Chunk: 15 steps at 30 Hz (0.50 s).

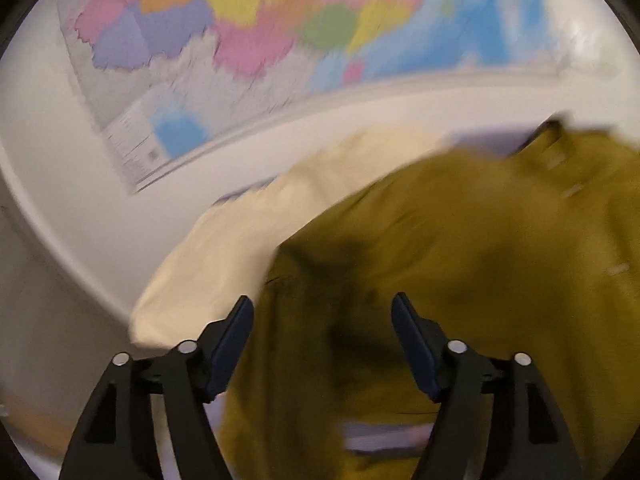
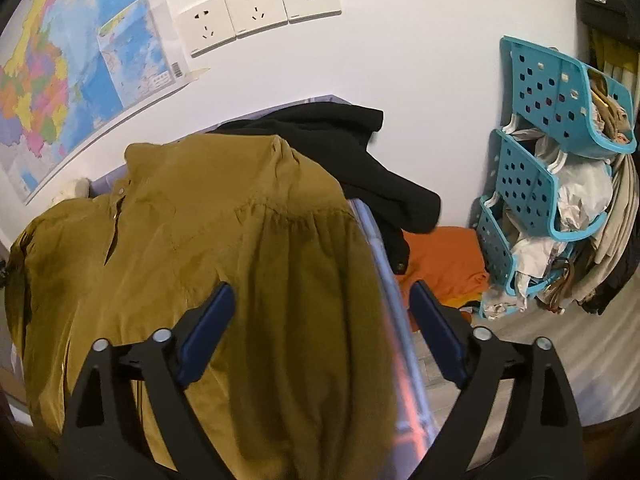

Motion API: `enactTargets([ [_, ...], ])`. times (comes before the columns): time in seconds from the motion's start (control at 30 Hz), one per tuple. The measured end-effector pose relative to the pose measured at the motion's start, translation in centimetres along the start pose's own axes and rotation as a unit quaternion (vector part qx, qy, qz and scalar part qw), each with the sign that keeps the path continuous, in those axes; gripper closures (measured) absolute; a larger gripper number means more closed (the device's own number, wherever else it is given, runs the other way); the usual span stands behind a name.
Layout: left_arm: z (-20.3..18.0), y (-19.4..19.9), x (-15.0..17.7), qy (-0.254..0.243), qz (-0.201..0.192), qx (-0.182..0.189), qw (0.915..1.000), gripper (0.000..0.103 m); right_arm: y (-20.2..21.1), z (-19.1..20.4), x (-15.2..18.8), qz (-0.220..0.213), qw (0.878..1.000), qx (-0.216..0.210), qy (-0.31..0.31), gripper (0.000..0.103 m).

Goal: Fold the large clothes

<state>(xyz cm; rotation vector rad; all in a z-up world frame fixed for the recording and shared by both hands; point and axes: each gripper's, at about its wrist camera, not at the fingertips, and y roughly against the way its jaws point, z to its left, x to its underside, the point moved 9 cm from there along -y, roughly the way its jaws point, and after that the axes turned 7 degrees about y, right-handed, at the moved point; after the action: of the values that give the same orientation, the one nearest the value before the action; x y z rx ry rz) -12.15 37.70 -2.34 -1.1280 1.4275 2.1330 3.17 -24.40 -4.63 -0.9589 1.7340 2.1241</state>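
Two grippers, left gripper (image 1: 322, 308) and right gripper (image 2: 322, 298), hang apart over the mustard shirt (image 2: 224, 248); a shallow pinch could drag it onto the black garment (image 2: 360, 160) at one o'clock.

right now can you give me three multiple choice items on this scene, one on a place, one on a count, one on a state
1. Where does the black garment lie relative to the mustard shirt?
A. beyond it, toward the wall
B. folded inside it
C. in the teal basket rack

2. How many wall plates sit side by side next to the map?
A. one
B. three
C. five

3. How do the jaws of the right gripper stand?
A. shut on the shirt
B. shut on nothing
C. open, apart over the shirt

Key: 1 A, its dark cloth lies past the shirt's collar end; 2 B, two sockets and one further plate show; 3 C, a wide gap shows between the blue fingers.
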Motion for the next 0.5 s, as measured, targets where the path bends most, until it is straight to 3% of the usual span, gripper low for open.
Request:
enactTargets([
  [0.07,-1.4,2.3,-1.0,-0.004,-0.03,0.05,0.9983,0.026,0.2,0.1,1.0,0.012,1.0,-0.001,0.015,0.009],
  [0.17,-4.6,4.4,-1.8,-0.034,-0.058,0.084,0.9942,0.021,-0.4,1.1,2.7,0.036,0.998,-0.004,0.052,0.009],
  [0.23,-6.8,4.9,-1.9,-0.045,-0.059,0.114,0.9907,0.021,-1.2,1.6,3.9,0.058,0.995,-0.002,0.076,0.024],
  [0.27,-8.2,4.9,-1.9,-0.05,-0.056,0.133,0.9883,0.021,-1.4,1.8,4.2,0.068,0.995,-0.012,0.072,0.054],
  [0.3,-9.1,4.7,-1.8,-0.054,-0.052,0.142,0.9871,0.021,-1.4,1.6,4.2,0.074,0.995,-0.018,0.063,0.073],
  [0.4,-11.7,3.9,-1.4,-0.073,-0.038,0.163,0.9833,0.021,0.8,1.2,2.2,0.056,0.997,-0.034,0.049,0.084],
  [0.5,-13.4,3.2,-1.3,-0.078,-0.024,0.192,0.9779,0.021,4.5,2.8,-1.2,0.035,0.995,-0.065,0.06,0.086],
])
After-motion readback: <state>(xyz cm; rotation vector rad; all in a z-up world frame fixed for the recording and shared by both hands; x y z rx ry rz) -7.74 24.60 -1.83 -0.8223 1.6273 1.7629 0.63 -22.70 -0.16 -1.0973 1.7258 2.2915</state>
